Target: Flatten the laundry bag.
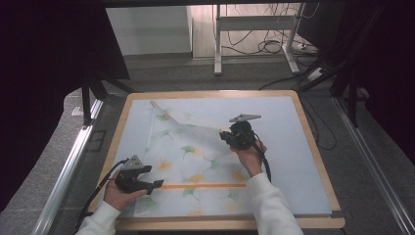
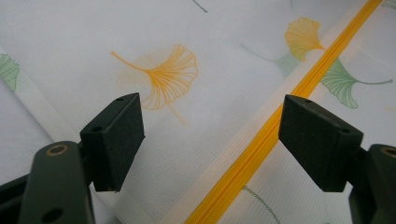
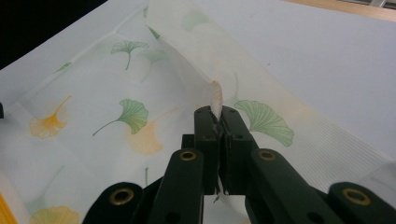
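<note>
Pinching the ginkgo-leaf cloth [image 3: 140, 121] in my right gripper [image 3: 218, 116], I see the yellow zipper [image 2: 261, 140] running between my left gripper [image 2: 210, 135] jaws, spread wide, along the desk's [image 1: 313, 142] near edge.

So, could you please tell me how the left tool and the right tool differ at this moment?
The left tool has its jaws wide apart with nothing between them, while the right tool is shut on a fold of the leaf-print fabric. The left tool sits low beside the yellow zipper near the table's front, while the right tool lifts the fabric's edge farther back. Both are black, hand-held, and over the same fabric.
</note>
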A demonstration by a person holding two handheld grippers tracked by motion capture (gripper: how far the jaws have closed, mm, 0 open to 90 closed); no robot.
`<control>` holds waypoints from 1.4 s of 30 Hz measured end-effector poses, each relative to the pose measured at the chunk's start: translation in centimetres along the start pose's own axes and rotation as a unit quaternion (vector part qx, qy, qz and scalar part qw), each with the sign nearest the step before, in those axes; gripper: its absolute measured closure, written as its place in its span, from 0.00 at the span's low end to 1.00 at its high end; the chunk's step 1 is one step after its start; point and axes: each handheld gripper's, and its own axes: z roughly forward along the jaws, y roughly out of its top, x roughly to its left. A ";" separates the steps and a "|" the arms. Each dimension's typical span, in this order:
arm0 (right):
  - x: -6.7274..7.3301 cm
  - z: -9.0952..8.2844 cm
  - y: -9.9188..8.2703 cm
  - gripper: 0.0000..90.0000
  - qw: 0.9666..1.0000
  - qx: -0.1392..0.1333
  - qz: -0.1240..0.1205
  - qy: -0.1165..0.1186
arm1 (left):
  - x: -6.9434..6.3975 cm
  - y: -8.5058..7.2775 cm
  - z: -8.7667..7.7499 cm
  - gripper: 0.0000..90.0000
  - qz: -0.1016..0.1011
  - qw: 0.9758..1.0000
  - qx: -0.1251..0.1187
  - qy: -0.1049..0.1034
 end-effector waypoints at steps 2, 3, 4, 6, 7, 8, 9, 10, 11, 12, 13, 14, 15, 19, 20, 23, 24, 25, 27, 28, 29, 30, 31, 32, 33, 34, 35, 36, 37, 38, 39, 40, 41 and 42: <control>-0.1 0.0 0.0 0.95 1.000 -0.002 0.000 0.000 | 0.0 0.0 0.0 0.25 0.000 1.000 0.000 0.000; -0.2 -0.1 0.0 0.95 1.000 -0.003 0.003 0.000 | 0.0 0.0 0.0 0.25 0.000 1.000 0.000 0.000; -0.5 -0.1 0.0 0.95 1.000 -0.004 0.005 -0.002 | 0.0 0.0 0.0 0.25 0.000 1.000 0.000 0.000; -0.8 -0.1 0.0 0.95 1.000 -0.007 0.005 -0.004 | 0.0 0.0 0.0 0.25 0.000 1.000 0.000 0.000; -0.8 -0.1 0.0 0.95 1.000 -0.007 0.005 -0.004 | 0.0 0.0 0.0 0.25 0.000 1.000 0.000 0.000; -0.9 -0.1 0.0 0.95 1.000 -0.006 0.007 -0.005 | 0.0 0.0 0.0 0.25 -0.001 1.000 0.001 0.000; -1.1 -0.1 0.0 0.95 1.000 -0.007 0.007 -0.007 | 0.0 0.0 0.0 0.25 0.001 1.000 0.000 -0.001; -1.2 -0.1 0.0 0.95 1.000 -0.007 0.008 -0.008 | 0.0 0.0 0.0 0.25 0.000 1.000 0.000 -0.001; -1.7 0.0 0.0 0.95 1.000 -0.008 0.009 -0.012 | 0.0 0.0 0.0 0.25 0.001 1.000 0.000 -0.001; -1.7 0.0 0.0 0.95 1.000 -0.008 0.009 -0.012 | 0.0 0.0 0.0 0.25 0.001 1.000 0.000 -0.001; -1.8 0.1 0.0 0.95 1.000 -0.007 0.012 -0.013 | 0.0 0.0 0.0 0.25 0.001 1.000 0.000 0.000; -2.2 0.2 0.0 0.95 1.000 -0.007 0.013 -0.017 | 0.0 0.0 0.0 0.25 0.001 1.000 0.000 0.000; -2.2 0.2 0.0 0.95 1.000 -0.007 0.013 -0.017 | 0.0 0.0 0.0 0.25 0.001 1.000 0.000 0.000; -3.1 0.3 -0.1 0.95 0.999 -0.008 0.021 -0.026 | 0.0 0.0 0.0 0.25 0.002 1.000 0.000 0.000; -3.5 0.3 -0.1 0.95 0.999 -0.010 0.024 -0.029 | 0.0 0.0 -0.1 0.25 0.002 1.000 0.000 0.000; -3.9 0.2 -0.2 0.95 0.999 -0.014 0.024 -0.031 | 0.0 0.0 -0.1 0.25 0.002 1.000 -0.001 0.000; -4.1 0.2 -0.2 0.95 0.999 -0.016 0.026 -0.033 | 0.0 0.0 -0.1 0.25 0.001 1.000 -0.001 0.001; -4.3 0.2 -0.2 0.95 0.999 -0.016 0.027 -0.033 | 0.0 0.0 -0.1 0.25 0.002 1.000 -0.001 0.001; -4.5 0.3 -0.1 0.95 0.999 -0.015 0.030 -0.032 | 0.0 0.0 -0.1 0.25 0.001 1.000 -0.001 0.001; -4.6 0.3 0.0 0.95 0.999 -0.015 0.029 -0.032 | 0.0 0.0 -0.1 0.25 0.001 1.000 -0.001 0.001; -4.7 0.3 0.1 0.95 0.999 -0.017 0.027 -0.033 | 0.0 0.0 -0.1 0.25 0.000 1.000 -0.001 0.001; -4.8 0.3 0.2 0.95 0.999 -0.017 0.028 -0.034 | 0.0 0.0 -0.1 0.25 0.000 1.000 -0.002 0.001; -4.8 0.4 0.3 0.95 0.999 -0.018 0.028 -0.034 | 0.0 0.0 -0.1 0.25 -0.001 1.000 -0.002 0.001; -5.0 0.5 0.6 0.95 0.999 -0.019 0.028 -0.036 | 0.0 0.0 -0.1 0.25 -0.001 1.000 -0.002 0.001; -5.0 0.5 0.6 0.95 0.999 -0.019 0.028 -0.036 | 0.0 0.0 -0.1 0.25 -0.001 1.000 -0.002 0.001; -5.2 0.6 0.7 0.95 0.999 -0.022 0.027 -0.037 | 0.0 0.0 -0.1 0.25 0.000 1.000 -0.002 0.002; -5.3 0.8 0.8 0.95 0.999 -0.024 0.026 -0.041 | 0.0 0.0 -0.1 0.25 0.000 1.000 -0.001 0.002; -5.6 1.0 0.8 0.95 0.998 -0.024 0.027 -0.044 | 0.0 0.0 -0.1 0.25 0.000 1.000 -0.001 0.002; -5.8 1.2 0.9 0.95 0.998 -0.019 0.030 -0.045 | 0.0 0.0 -0.1 0.25 0.000 1.000 -0.001 0.001; -6.3 1.5 1.2 0.95 0.998 -0.017 0.034 -0.050 | 0.1 0.0 -0.1 0.25 0.000 1.000 -0.001 0.001; -6.5 1.6 1.4 0.95 0.998 -0.017 0.036 -0.054 | 0.1 0.0 -0.1 0.25 0.000 1.000 -0.001 0.000; -6.5 1.6 1.4 0.95 0.998 -0.017 0.036 -0.054 | 0.1 0.0 -0.1 0.25 0.000 1.000 -0.001 0.000; -6.8 1.6 1.6 0.94 0.997 -0.019 0.037 -0.058 | 0.1 0.0 -0.1 0.25 0.000 1.000 -0.002 0.000; -7.0 1.8 1.9 0.94 0.997 -0.017 0.039 -0.061 | 0.1 0.0 -0.1 0.25 0.000 1.000 -0.002 0.000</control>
